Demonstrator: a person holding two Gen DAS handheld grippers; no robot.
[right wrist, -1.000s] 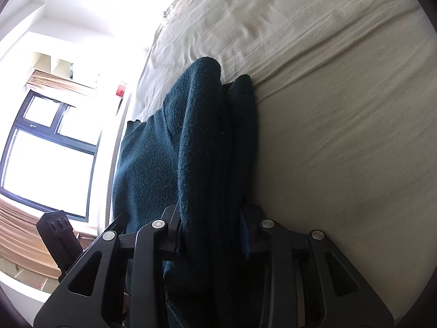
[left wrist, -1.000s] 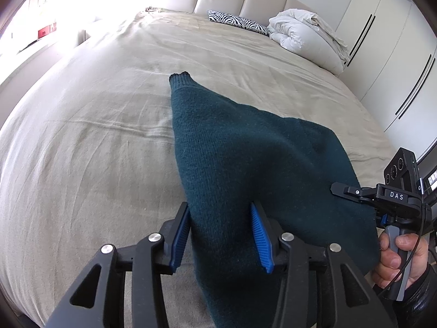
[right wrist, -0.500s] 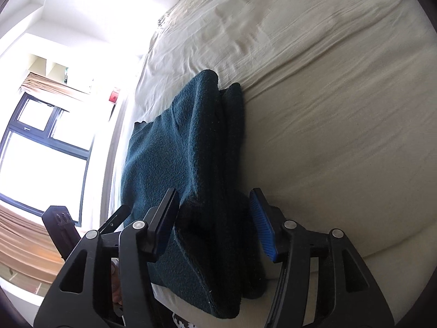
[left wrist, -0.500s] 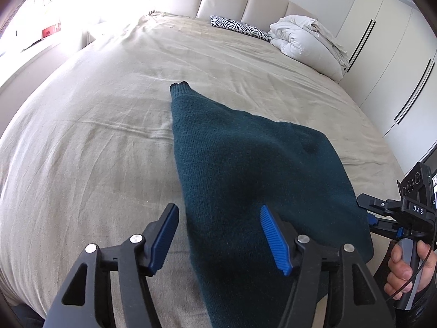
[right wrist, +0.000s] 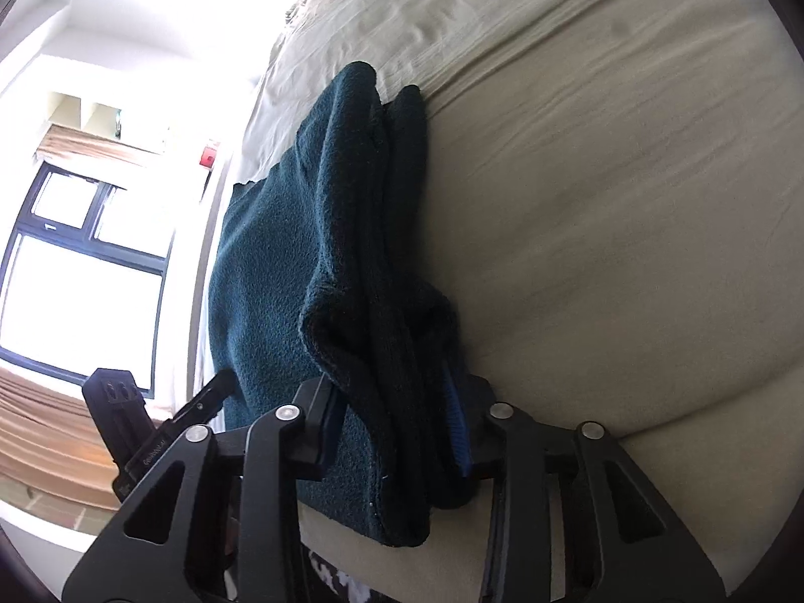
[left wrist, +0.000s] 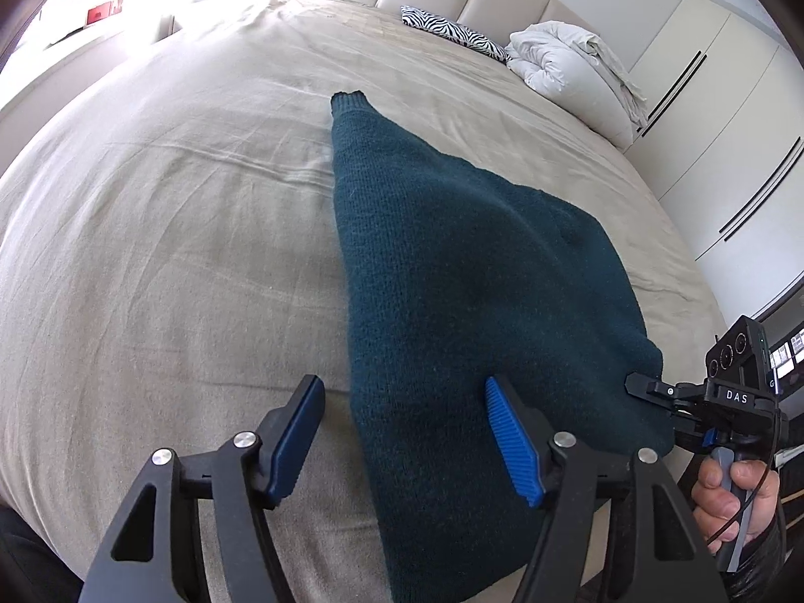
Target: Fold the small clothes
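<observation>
Already we have the sweater (left wrist: 467, 291) folded lengthwise on the bed (left wrist: 166, 231). Our right gripper (right wrist: 397, 427) pinches its stacked near corner; our left gripper (left wrist: 407, 432) gapes, empty, over the edge. Crosswise folds remain.

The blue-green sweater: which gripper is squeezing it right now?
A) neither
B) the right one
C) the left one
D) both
B: the right gripper pinches the folded sweater edge, while the left gripper is spread open above it.
</observation>
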